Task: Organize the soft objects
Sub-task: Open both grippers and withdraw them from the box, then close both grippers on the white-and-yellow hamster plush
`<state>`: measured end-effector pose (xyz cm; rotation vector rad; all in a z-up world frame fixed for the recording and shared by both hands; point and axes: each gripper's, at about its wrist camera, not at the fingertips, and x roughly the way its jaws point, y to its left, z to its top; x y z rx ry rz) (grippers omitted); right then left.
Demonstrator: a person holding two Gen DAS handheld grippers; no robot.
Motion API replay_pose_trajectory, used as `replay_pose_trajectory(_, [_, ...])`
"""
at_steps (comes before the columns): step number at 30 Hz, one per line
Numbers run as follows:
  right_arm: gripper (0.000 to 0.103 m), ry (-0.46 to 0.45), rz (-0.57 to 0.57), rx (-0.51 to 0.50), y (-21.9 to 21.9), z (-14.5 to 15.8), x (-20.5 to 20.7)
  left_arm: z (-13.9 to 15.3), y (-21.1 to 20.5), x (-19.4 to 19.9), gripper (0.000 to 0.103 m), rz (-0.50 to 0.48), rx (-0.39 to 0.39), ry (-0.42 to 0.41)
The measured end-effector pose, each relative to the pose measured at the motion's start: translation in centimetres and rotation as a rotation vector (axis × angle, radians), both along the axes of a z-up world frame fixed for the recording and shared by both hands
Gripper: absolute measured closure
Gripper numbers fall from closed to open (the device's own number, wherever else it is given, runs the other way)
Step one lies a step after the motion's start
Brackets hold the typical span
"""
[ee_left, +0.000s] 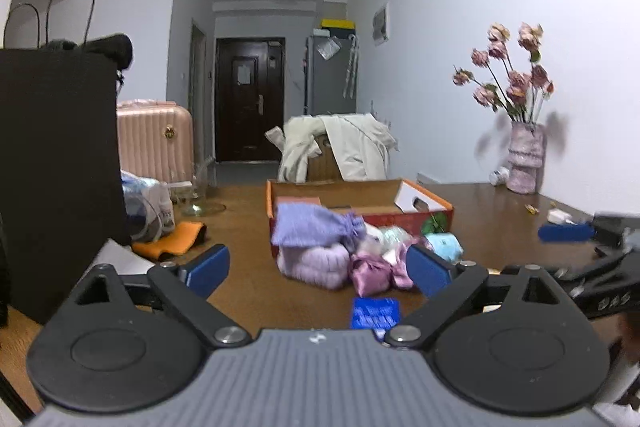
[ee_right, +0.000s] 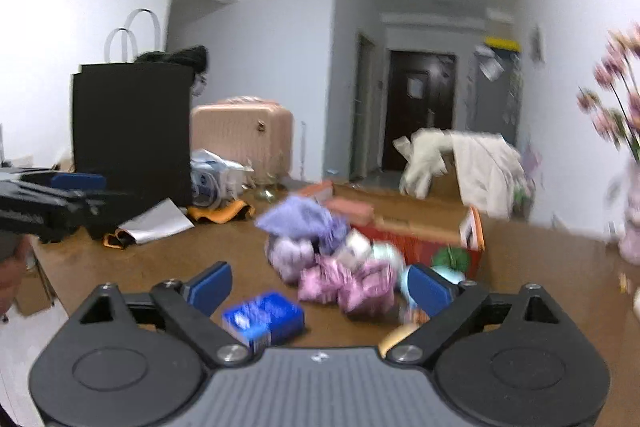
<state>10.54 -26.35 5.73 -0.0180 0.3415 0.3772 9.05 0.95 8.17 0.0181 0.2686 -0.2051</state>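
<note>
Hovering with fingers apart, the left claw (ee_left: 318, 269) faces the pile (ee_left: 340, 251) heaped just ahead against the box (ee_left: 404, 197), probably awaiting sorting. From the right view, the right claw (ee_right: 320, 285), also spread and empty, has the pile (ee_right: 332, 263) directly ahead, a blue pack (ee_right: 264, 319) nearer.

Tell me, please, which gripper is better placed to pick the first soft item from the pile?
Probably the left gripper: open and empty, it faces the pale purple knit bundle squarely between its fingers. The right gripper, also open, views the pile blurred, with the blue box nearest.
</note>
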Motion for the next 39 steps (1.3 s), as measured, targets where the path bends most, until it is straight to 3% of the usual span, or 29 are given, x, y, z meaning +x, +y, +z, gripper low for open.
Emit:
replay_pose_trajectory(5, [0.011, 0.11, -0.112, 0.012, -1.7, -3.6, -0.7, -1.8, -1.3, 0.2, 0.006, -0.029, 0.021, 0.045])
replay_pose_trajectory(9, [0.013, 0.21, -0.149, 0.138, -3.3, -5.7, 0.3, -2.5, -2.5, 1.3, 0.006, -0.052, 0.018, 0.075])
replay_pose_trajectory(11, [0.016, 0.262, -0.072, 0.222, -3.1, -6.9, 1.0, -2.7, -3.1, 1.9, 0.006, -0.055, 0.023, 0.081])
replay_pose_trajectory(15, [0.021, 0.201, 0.147, 0.335, -2.0, -6.9, 0.8, -2.7, -3.6, 3.4, 0.006, -0.032, 0.025, 0.081])
replay_pose_trajectory(20, [0.021, 0.088, -0.017, 0.258, -4.5, -5.0, 0.2, -3.5, -4.5, 5.3, 0.011, -0.061, 0.002, 0.145])
replay_pose_trajectory(23, [0.021, 0.137, -0.096, 0.18, -6.2, -5.2, 1.2, -4.1, -6.3, 6.4, 0.021, -0.126, 0.011, 0.173])
replay_pose_trajectory(27, [0.022, 0.202, -0.095, 0.196, -7.2, -6.6, 2.5, -5.3, -9.3, 9.0, 0.037, -0.212, 0.0, 0.275])
replay_pose_trajectory(30, [0.034, 0.227, -0.084, 0.191, -6.5, -7.0, 3.2, -6.5, -11.2, 10.7, 0.044, -0.249, 0.015, 0.363])
replay_pose_trajectory(32, [0.051, 0.241, -0.065, 0.181, -6.5, -6.8, 3.5, -7.2, -11.8, 11.4, 0.045, -0.269, 0.027, 0.395])
replay_pose_trajectory(33, [0.054, 0.249, -0.055, 0.181, -6.3, -6.9, 3.8, -7.5, -11.8, 11.7, 0.046, -0.275, 0.033, 0.408])
replay_pose_trajectory(39, [0.056, 0.275, -0.073, 0.229, -6.3, -7.4, 5.2, -8.3, -11.7, 13.3, 0.055, -0.298, -0.031, 0.484])
